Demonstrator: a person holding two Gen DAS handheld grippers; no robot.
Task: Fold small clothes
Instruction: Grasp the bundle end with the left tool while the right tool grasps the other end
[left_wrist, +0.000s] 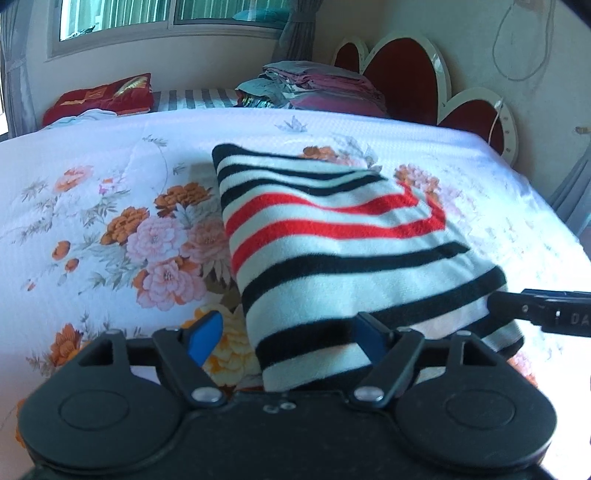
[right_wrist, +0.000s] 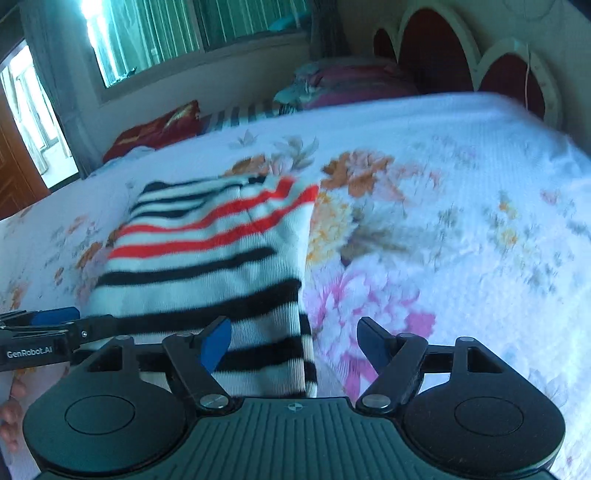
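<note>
A small knit garment with black, white and red stripes (left_wrist: 332, 236) lies folded on the floral bedspread (left_wrist: 110, 184). My left gripper (left_wrist: 288, 336) is open at the garment's near left corner, its jaws wide, the cloth's near edge lying between them. My right gripper (right_wrist: 295, 343) is open at the garment's (right_wrist: 207, 258) near right corner, the cloth's edge between its jaws. The right gripper's tip shows at the right of the left wrist view (left_wrist: 543, 306). The left gripper shows at the left of the right wrist view (right_wrist: 44, 328).
A stack of folded clothes (left_wrist: 314, 88) and a red cushion (left_wrist: 103, 96) lie at the bed's far side under a window. A red and white headboard (left_wrist: 406, 77) stands at the right. The bed's right edge (left_wrist: 554, 206) drops off.
</note>
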